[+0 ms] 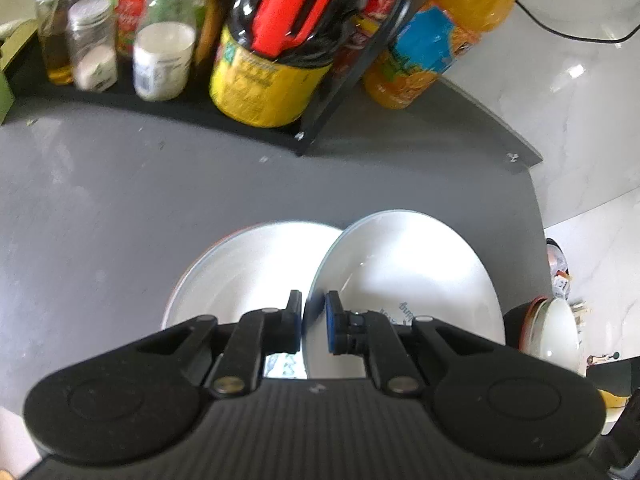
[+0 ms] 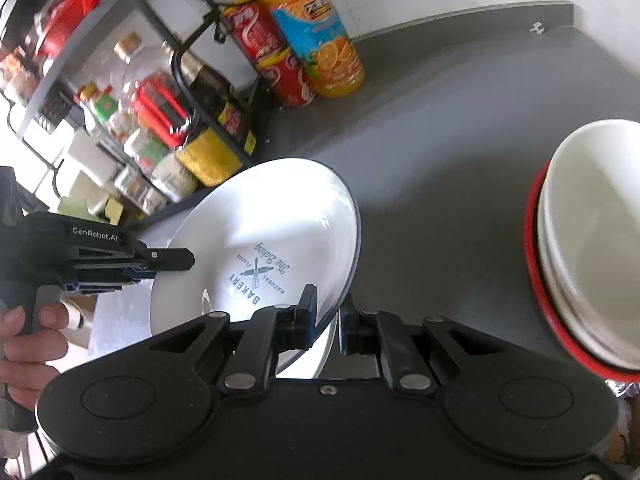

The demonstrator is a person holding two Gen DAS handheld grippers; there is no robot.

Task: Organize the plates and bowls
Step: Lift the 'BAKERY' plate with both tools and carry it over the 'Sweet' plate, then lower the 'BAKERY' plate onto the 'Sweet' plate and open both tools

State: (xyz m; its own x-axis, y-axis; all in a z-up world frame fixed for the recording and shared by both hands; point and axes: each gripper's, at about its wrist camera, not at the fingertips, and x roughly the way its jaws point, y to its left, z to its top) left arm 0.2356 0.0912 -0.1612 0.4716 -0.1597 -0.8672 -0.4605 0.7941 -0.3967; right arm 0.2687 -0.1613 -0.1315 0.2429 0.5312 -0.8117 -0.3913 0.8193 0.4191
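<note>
Two bowls (image 2: 592, 240) stacked right of plate (image 2: 256, 236); rack (image 2: 168, 92) behind.

Stacked bowls (image 2: 592, 240) cut off at right.

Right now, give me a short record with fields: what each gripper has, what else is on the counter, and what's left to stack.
left gripper: shut on the rim of the white printed plate, held tilted
right gripper: shut on the opposite rim of the same plate
under the plate: another white plate flat on the grey counter
right side: stack of white bowls on a red-rimmed dish
back: orange juice bottle beside the black rack
left to do: held plate not yet set down
</note>
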